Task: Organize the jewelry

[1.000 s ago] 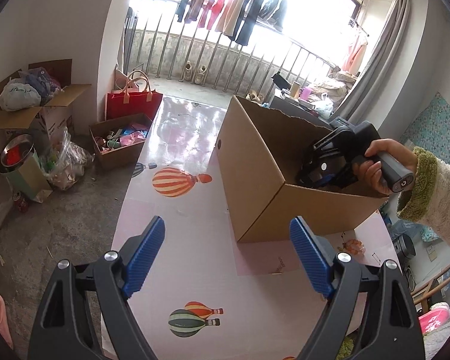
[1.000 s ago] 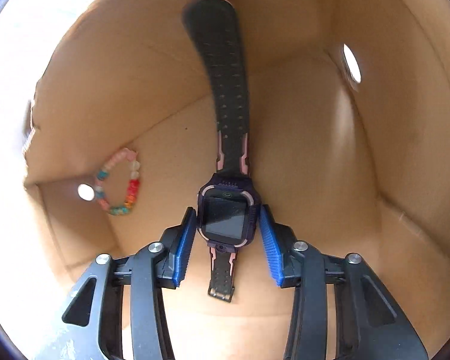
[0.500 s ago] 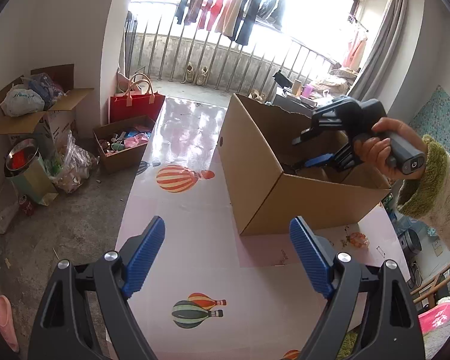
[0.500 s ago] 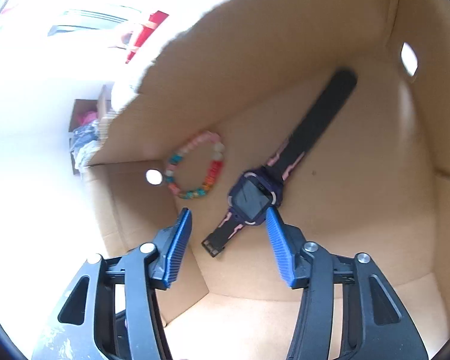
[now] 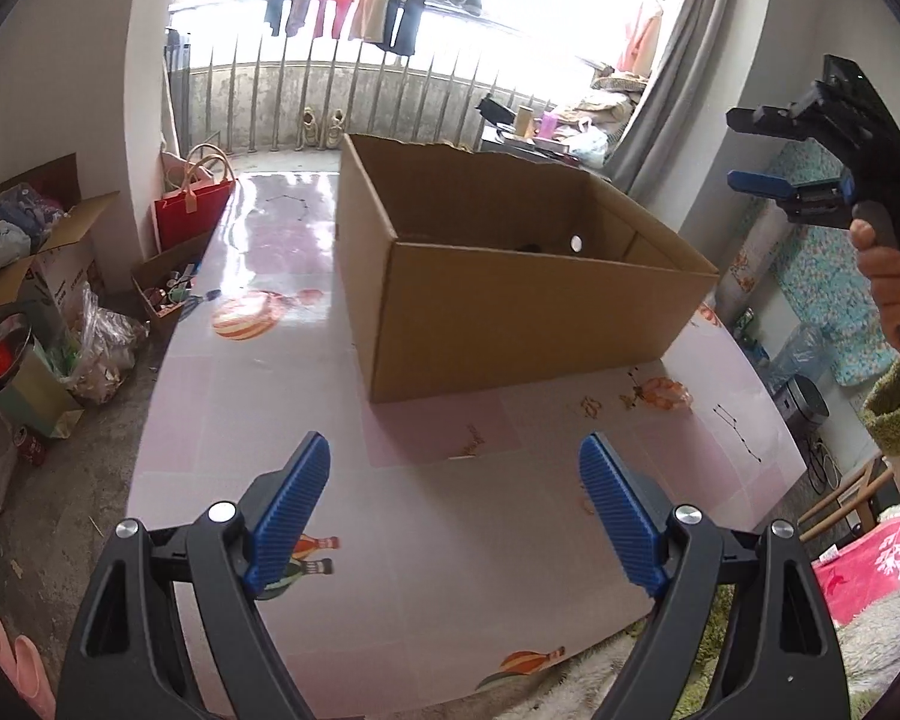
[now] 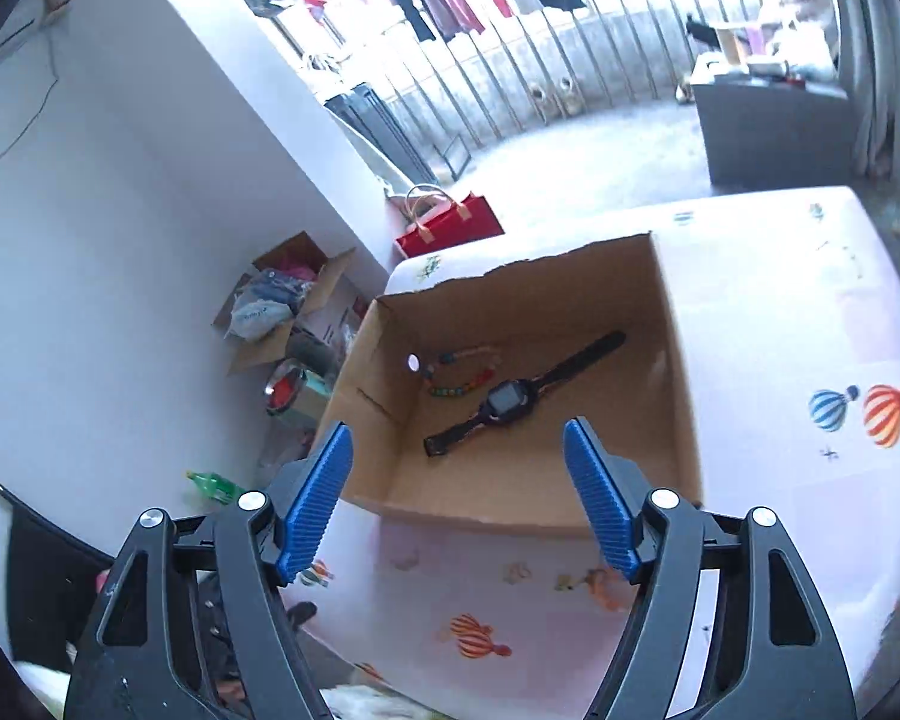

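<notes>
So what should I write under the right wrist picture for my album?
Open right claw, empty, above the cardboard box holding a watch and bead bracelet.

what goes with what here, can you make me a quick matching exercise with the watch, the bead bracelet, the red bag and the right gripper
Things:
1. watch
2. bead bracelet
3. red bag
4. right gripper

Places or states:
A. on the floor past the far end of the table
B. open, nothing between its fingers, raised above the cardboard box
C. flat on the box floor, strap stretched out
D. on the box floor beside the round hole in the wall

Pairs: 1-C, 2-D, 3-A, 4-B
</notes>
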`<state>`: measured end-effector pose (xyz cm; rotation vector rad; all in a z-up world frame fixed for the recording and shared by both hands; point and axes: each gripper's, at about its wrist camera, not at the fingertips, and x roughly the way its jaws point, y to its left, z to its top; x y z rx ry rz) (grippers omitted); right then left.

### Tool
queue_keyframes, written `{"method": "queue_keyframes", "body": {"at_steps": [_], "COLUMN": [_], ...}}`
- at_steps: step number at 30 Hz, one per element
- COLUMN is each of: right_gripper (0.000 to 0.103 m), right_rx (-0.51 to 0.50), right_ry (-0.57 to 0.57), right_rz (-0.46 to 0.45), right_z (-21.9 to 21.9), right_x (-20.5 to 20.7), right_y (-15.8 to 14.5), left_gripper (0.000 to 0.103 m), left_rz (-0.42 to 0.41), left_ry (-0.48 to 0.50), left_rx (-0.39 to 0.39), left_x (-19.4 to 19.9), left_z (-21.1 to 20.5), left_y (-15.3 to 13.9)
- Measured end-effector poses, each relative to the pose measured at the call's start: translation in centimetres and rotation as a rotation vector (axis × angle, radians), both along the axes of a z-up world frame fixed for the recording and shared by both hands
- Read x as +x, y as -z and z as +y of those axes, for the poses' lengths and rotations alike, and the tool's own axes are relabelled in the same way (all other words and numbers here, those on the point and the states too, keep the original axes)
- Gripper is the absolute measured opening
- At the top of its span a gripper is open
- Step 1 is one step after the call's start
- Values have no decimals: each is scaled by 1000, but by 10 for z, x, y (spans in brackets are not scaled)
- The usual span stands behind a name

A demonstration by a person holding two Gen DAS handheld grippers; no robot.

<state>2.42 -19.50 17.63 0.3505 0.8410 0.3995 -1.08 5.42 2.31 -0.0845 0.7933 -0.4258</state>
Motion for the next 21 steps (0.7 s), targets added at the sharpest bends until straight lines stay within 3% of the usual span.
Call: {"method": "queue_keyframes", "body": {"at_steps": [3,6,12,16,19,21], "right_gripper": [78,79,79,80,86,93], "right_rx": [-91,-175,-433,-452,-459,-463], "right_ry": [43,92,151,146,169,163], "right_rz": [-32,13,133,161,127,116], "right_z": [-12,-18,-1,2,6,10], "right_x": [-42,-75,-85,-88,-83,-79], "right_y": [25,64,154,181,185,189], "left_gripper": [83,83,83,83,84,91], "left_rz": [20,28,103,95,92,95], "left_ry": [62,109,171,190,184,162], "left_rx": [34,88,216,295,320,323], "left_x": [-7,-13,-14,-16,-14,-11], "left_z": [-28,-56,-107,-128,-135,-134], "left_y": [6,16,51,61,63,64]}}
